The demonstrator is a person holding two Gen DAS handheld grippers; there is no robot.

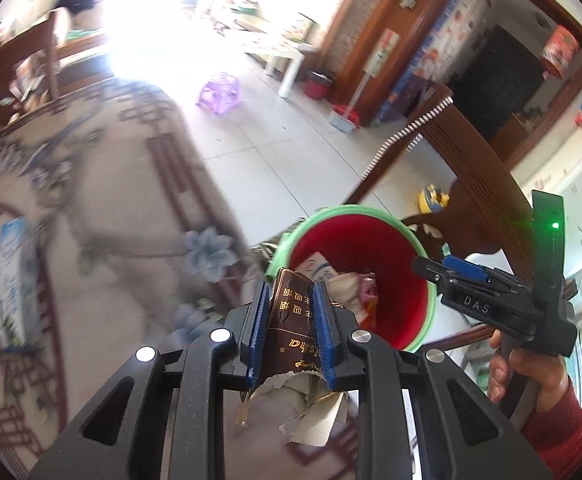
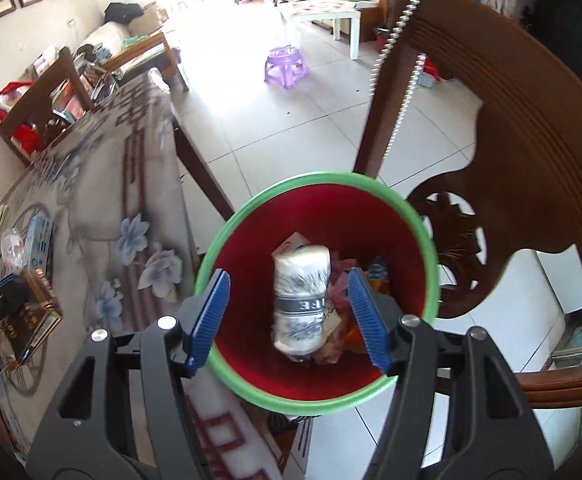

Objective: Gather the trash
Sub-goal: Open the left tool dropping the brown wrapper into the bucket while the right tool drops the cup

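Brown and glossy, a torn cigarette pack (image 1: pixel 291 320) with gold lettering is sitting clamped between the blue ribbed pads of the left claw (image 1: pixel 290 328), its ragged cardboard edge hanging below the pads toward the camera. Just ahead of this claw and slightly to its right, a bin (image 1: pixel 423 280) with a green rim and red inside is standing open, with crumpled paper and wrappers lying at its bottom. To the claw's left, the desk (image 1: pixel 91 200) under a flower-printed cloth is stretching away, blurred, with a blue and white carton (image 1: pixel 15 280) lying on it. Off to the right, the person's right hand (image 1: pixel 531 368) in a red sleeve is gripping the other tool's handle. In the right wrist view, the right claw (image 2: pixel 289 320) is hanging released, its blue pads spread wide and grasping nothing, directly above the same bin (image 2: pixel 251 392). Between and beyond its fingers, a white rolled packet (image 2: pixel 301 300) with a dark band is showing blurred inside the bin's mouth, above coloured wrappers. A carved wooden chair (image 2: pixel 531 160) is standing to this claw's right, and a purple stool (image 2: pixel 287 66) is sitting far ahead on the tiled floor.
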